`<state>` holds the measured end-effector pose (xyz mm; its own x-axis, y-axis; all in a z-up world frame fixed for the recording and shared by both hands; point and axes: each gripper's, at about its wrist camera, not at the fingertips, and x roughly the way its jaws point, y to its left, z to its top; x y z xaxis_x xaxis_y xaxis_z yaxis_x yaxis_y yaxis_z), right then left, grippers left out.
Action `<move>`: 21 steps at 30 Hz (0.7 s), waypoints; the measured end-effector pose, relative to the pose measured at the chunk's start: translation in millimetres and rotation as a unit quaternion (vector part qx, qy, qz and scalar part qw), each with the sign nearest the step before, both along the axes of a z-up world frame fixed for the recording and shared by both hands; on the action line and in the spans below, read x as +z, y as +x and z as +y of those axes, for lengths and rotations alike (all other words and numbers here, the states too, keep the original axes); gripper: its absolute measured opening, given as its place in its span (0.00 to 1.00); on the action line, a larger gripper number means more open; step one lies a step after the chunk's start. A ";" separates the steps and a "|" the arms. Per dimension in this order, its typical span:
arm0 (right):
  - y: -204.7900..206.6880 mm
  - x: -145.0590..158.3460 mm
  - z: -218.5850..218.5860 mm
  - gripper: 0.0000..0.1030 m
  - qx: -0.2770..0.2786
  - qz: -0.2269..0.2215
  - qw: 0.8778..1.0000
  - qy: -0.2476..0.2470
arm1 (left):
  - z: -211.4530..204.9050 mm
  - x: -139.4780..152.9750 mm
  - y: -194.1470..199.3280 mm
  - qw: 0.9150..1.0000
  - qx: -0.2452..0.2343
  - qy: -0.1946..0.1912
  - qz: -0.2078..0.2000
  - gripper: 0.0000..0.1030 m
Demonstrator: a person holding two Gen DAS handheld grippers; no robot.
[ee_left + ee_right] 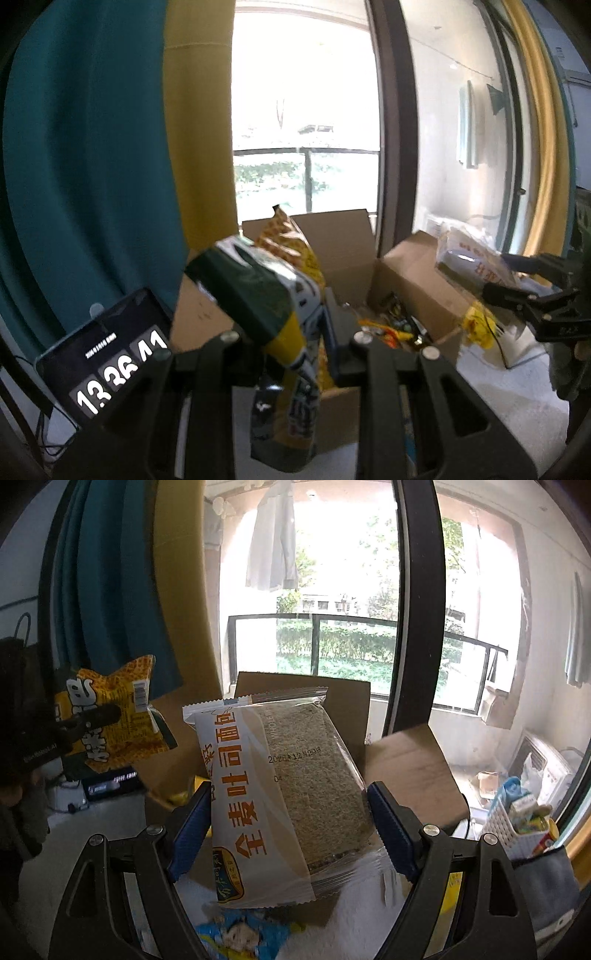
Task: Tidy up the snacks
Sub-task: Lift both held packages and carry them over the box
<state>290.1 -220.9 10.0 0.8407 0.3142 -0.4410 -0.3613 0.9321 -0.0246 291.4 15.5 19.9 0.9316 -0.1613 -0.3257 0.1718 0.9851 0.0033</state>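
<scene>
Clamped between the blue-padded fingers (388,830) of the right gripper (290,830), a clear-and-white plastic packet of brown whole-wheat toast (280,794) is held upright above an open brown cardboard box (406,768). A yellow-and-dark-green crinkled snack bag (280,332) is gripped by the left gripper (291,354), its jaws closed on the bag's middle, in front of the same box, where loose orange and yellow wrappers (388,328) are seen inside. A black tablet with white clock digits (107,354) is propped at the left. A white slotted plastic basket of small cartons (517,823) is seen at the right, beside the window frame.
</scene>
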 end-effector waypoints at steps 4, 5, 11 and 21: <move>17.2 7.8 0.9 0.83 -0.011 -0.005 1.000 0.013 | -0.1 1.3 19.7 1.000 0.003 -0.006 -0.006 0.26; 22.3 9.4 1.2 0.83 -0.014 -0.006 1.000 0.016 | 0.4 1.1 23.5 1.000 0.003 -0.009 -0.006 0.26; 56.2 14.0 5.0 0.83 -0.025 -0.001 0.999 0.036 | -8.3 -4.9 51.6 1.000 0.002 -0.012 -0.008 0.26; 106.9 9.2 21.9 0.83 -0.017 0.003 0.999 0.039 | -13.3 -24.1 102.2 1.000 0.007 -0.009 0.018 0.26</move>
<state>397.0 -199.0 19.2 0.8490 0.3189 -0.4212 -0.3287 0.9430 0.0515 393.6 2.2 -4.3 0.9214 -0.1552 -0.3564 0.1583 0.9872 -0.0206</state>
